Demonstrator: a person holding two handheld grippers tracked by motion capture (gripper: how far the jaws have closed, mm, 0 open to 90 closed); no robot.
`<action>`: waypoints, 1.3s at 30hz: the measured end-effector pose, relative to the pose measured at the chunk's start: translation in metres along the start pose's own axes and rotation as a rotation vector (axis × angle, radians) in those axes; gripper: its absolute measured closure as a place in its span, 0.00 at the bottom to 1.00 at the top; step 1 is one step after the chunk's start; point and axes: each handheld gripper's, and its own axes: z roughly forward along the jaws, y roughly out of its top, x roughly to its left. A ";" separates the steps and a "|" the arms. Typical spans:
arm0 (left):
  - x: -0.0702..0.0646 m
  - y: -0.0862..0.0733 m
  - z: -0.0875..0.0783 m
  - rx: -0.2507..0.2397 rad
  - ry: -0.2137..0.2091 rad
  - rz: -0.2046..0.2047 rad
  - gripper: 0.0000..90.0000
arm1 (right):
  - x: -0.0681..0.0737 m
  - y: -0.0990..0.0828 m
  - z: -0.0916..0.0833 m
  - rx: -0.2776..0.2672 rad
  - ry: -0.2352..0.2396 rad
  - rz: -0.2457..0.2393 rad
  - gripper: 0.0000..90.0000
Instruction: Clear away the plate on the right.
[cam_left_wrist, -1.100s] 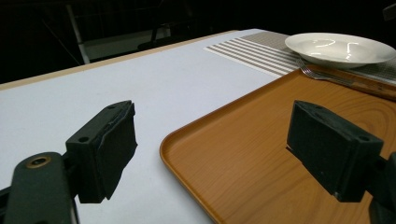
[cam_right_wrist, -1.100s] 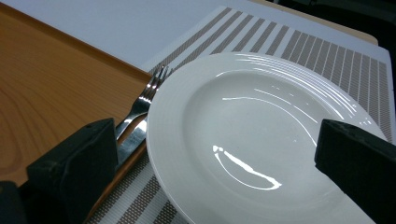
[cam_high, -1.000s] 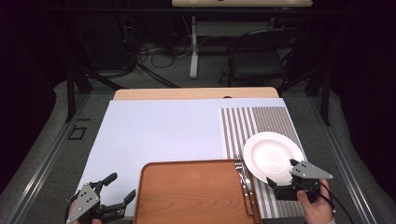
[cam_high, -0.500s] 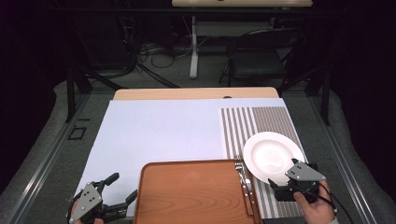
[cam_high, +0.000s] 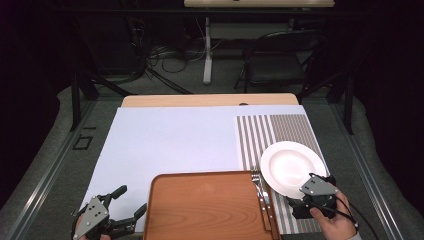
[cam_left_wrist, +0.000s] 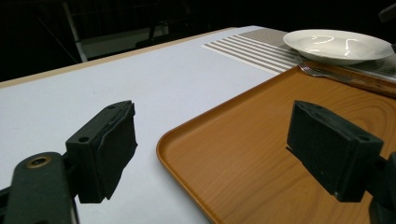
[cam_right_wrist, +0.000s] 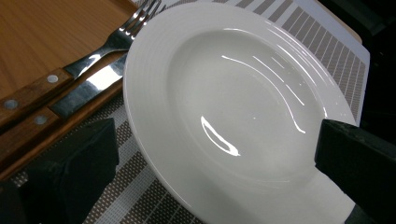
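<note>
each hand-held gripper (cam_high: 127, 207) has black blocky jaws, a grey three-cornered screwed plate and a black cable

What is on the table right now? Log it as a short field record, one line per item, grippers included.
surface: white sheet on the table
placemat: striped, right side
plate: white, empty, on the placemat
tray: wooden, near edge, centre
fork: on the tray's right edge
knife: wooden handle, beside the fork
left gripper: open, straddling the tray's left corner
right gripper: open, jaws either side of the plate's near rim
</note>
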 end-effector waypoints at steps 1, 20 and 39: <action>0.000 0.000 0.000 -0.001 0.002 0.000 0.18 | 0.001 0.000 0.001 0.011 -0.001 -0.009 0.00; 0.000 0.000 0.000 0.001 -0.002 0.000 0.18 | 0.005 -0.010 0.025 0.128 -0.069 -0.119 0.00; 0.000 0.000 0.001 0.005 -0.005 0.004 0.18 | 0.002 -0.013 0.034 0.170 -0.150 -0.202 0.00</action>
